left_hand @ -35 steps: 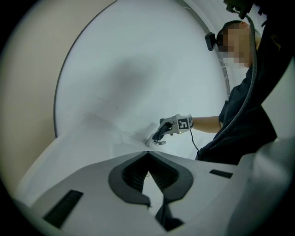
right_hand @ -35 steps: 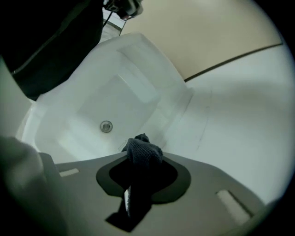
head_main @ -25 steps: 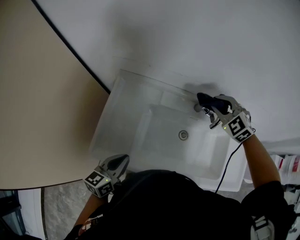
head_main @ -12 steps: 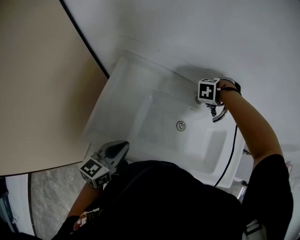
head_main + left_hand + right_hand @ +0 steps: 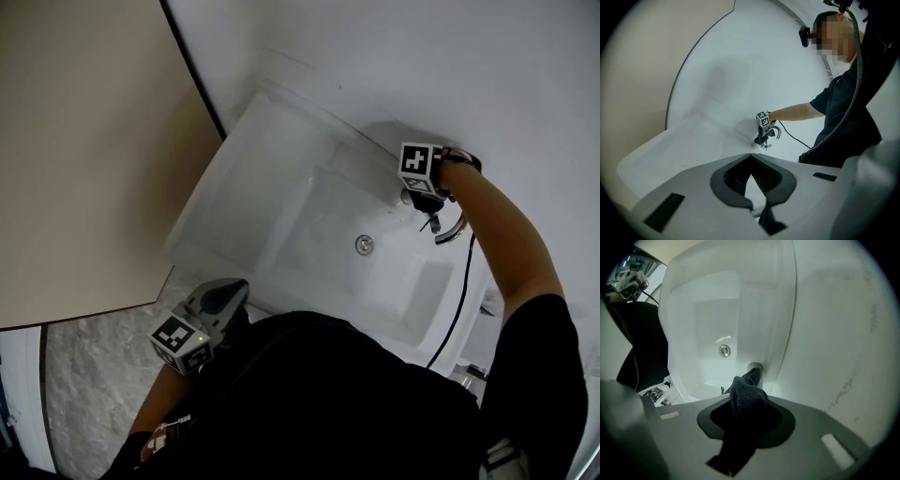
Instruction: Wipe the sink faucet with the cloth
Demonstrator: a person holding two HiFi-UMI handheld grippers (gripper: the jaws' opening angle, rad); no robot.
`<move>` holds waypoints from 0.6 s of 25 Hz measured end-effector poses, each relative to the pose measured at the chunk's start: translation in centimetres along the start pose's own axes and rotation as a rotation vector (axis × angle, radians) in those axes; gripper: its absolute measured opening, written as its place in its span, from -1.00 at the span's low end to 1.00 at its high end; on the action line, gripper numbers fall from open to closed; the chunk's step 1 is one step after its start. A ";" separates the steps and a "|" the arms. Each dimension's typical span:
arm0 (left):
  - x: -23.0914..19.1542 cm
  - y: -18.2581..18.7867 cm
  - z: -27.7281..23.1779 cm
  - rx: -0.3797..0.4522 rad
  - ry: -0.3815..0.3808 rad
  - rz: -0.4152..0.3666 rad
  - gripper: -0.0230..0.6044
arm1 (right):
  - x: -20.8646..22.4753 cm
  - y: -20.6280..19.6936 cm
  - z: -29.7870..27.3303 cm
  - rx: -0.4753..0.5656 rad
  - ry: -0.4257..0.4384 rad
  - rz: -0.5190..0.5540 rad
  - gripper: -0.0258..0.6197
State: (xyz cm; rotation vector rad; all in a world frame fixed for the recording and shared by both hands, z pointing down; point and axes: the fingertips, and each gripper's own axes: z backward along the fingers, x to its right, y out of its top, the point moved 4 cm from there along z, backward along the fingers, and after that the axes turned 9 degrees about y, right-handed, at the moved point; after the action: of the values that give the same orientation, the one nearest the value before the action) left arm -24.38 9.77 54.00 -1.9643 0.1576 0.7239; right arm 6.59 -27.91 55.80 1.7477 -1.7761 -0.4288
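Observation:
The white sink (image 5: 234,178) is fixed to the wall, with a curved chrome faucet (image 5: 448,230) at its back edge. My right gripper (image 5: 419,199) points steeply down at the faucet's base, its marker cube on top. In the right gripper view a dark cloth (image 5: 749,390) is bunched between the jaws of that gripper (image 5: 745,405) and hangs down onto the faucet base (image 5: 754,367). Those jaws have just been opening, with the cloth still between them. My left gripper (image 5: 234,289) is held near the sink's front edge, shut and empty (image 5: 751,159). From there the faucet (image 5: 774,133) shows far off.
The drain (image 5: 365,244) lies in the basin just in front of the faucet. A beige partition (image 5: 84,159) borders the sink's left side. A white wall (image 5: 422,56) rises behind it. A black cable (image 5: 459,300) hangs from the right gripper across the basin. Grey speckled floor (image 5: 94,394) lies below.
My right gripper has swung from lying nearly level beside the faucet to pointing steeply down at its base, and it has sunk. The left gripper has barely shifted.

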 end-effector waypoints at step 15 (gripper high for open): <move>0.4 1.3 -1.4 0.005 -0.054 -0.045 -0.93 | -12.2 -8.4 7.9 0.510 -0.088 -0.119 -0.68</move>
State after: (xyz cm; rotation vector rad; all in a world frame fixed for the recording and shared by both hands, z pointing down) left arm -23.99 8.04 53.24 -1.9357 0.0823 0.7461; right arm 7.74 -18.09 42.27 2.2172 -1.9710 -0.1003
